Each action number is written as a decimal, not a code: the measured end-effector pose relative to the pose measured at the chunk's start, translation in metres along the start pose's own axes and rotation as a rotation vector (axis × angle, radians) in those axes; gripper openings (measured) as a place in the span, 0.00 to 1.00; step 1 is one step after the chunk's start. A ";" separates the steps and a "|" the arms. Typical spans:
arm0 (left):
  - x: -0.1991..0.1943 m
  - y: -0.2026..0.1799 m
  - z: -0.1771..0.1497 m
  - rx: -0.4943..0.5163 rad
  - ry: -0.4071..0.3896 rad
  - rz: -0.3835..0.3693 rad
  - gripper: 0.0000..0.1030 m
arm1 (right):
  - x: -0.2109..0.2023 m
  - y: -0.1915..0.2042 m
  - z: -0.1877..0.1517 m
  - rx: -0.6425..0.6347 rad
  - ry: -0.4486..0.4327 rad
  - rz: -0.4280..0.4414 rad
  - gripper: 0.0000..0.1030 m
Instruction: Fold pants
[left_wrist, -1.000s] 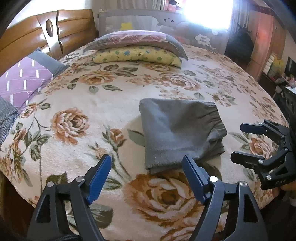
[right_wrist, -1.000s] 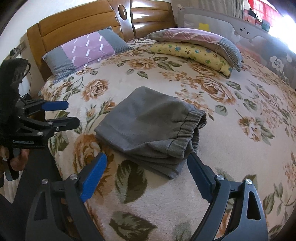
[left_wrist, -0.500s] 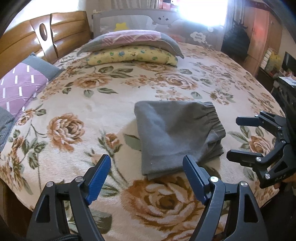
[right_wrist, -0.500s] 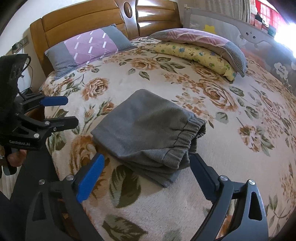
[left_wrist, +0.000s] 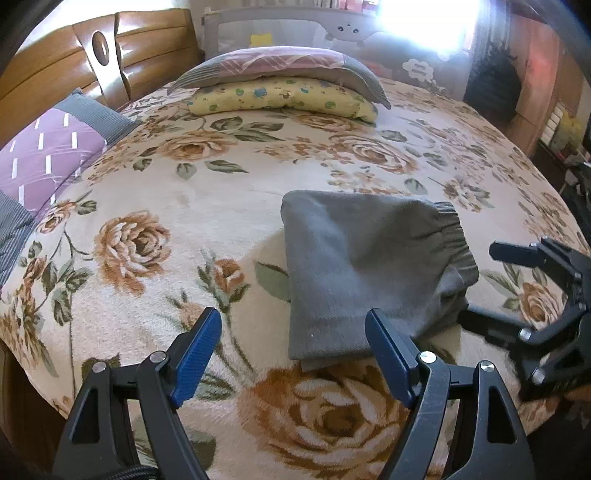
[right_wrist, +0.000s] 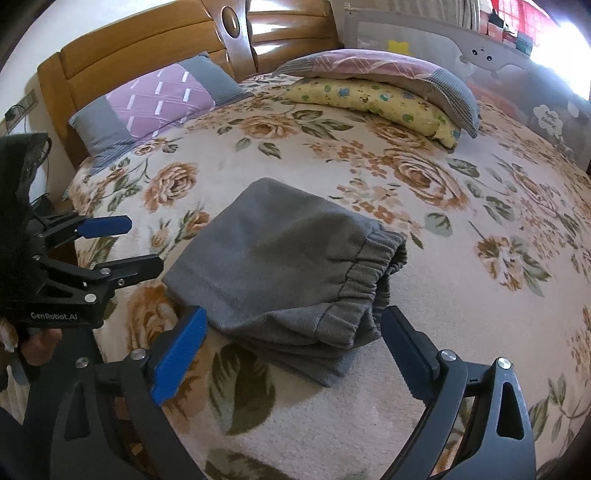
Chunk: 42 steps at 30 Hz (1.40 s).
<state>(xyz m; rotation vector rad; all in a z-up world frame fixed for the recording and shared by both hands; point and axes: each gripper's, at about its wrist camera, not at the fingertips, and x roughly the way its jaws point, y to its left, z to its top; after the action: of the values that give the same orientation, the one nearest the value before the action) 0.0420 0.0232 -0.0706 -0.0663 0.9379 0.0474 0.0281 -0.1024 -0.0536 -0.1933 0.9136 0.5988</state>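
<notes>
Pants: grey pants (left_wrist: 369, 273) lie as a compact folded stack on the floral blanket (left_wrist: 207, 206), near the bed's near edge; elastic waistband (right_wrist: 373, 266) on top, facing the right-hand side.
Progress: folding appears finished (layers stacked, edges roughly aligned); at most a final tidying of the lower layers that peep out seems left.
Left gripper: left gripper (left_wrist: 291, 347) hovers off the stack's near corner, blue pads spread wide, holding nothing.
Right gripper: right gripper (right_wrist: 291, 343) likewise spread apart and empty, its fingers straddling the stack's near edge, seemingly without clamping it.
Change since earlier frames: the pants sit in the same fold and place; both grippers have stayed spread, and both views have shifted only slightly (the pants look a little larger in the right wrist view).
Surroundings: purple-and-grey pillow (right_wrist: 159, 99), yellow patterned pillow (left_wrist: 280, 98) under a pink plaid pillow (left_wrist: 273, 66), wooden headboard (right_wrist: 147, 48).
</notes>
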 end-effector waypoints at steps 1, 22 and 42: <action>0.001 0.000 0.001 -0.002 0.000 0.006 0.78 | 0.001 0.004 0.000 -0.007 0.000 -0.012 0.92; 0.007 -0.001 -0.003 -0.058 0.013 0.061 0.78 | 0.001 -0.015 -0.010 0.279 -0.072 -0.153 0.95; 0.000 -0.004 -0.002 -0.057 0.002 0.051 0.78 | -0.008 -0.010 -0.011 0.281 -0.095 -0.135 0.95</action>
<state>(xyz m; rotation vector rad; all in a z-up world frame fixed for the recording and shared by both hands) 0.0406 0.0190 -0.0712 -0.0954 0.9401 0.1213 0.0220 -0.1182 -0.0550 0.0264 0.8742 0.3471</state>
